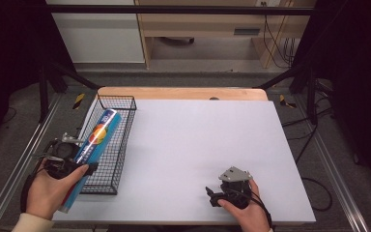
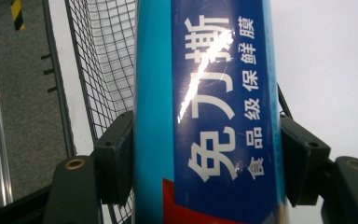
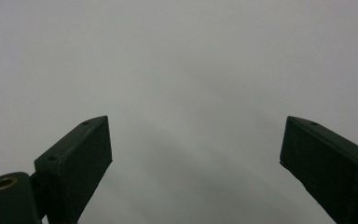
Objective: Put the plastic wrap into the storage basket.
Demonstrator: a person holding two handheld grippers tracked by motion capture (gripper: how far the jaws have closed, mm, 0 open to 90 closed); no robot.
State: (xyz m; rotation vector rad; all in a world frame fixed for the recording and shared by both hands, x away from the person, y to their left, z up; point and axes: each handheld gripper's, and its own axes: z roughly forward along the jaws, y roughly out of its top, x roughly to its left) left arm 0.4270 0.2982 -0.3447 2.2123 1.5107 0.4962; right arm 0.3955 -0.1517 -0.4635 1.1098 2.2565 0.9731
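White tabletop (image 1: 198,145) (grey floor around): left gripper (image 2: 205,158) clamps blue box (image 2: 214,116), right gripper (image 3: 196,154) gapes empty.

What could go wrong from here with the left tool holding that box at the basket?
The left tool grips the long cling film box near its lower end, so its far end could swing or slip. The box lies slanted over the wire basket; it might catch the rim or tip the basket.

Black two-jaw left tool (image 1: 84,170), brass screws; right tool (image 1: 213,196) topped by grey three-cornered plate; cream sleeve (image 1: 29,223).
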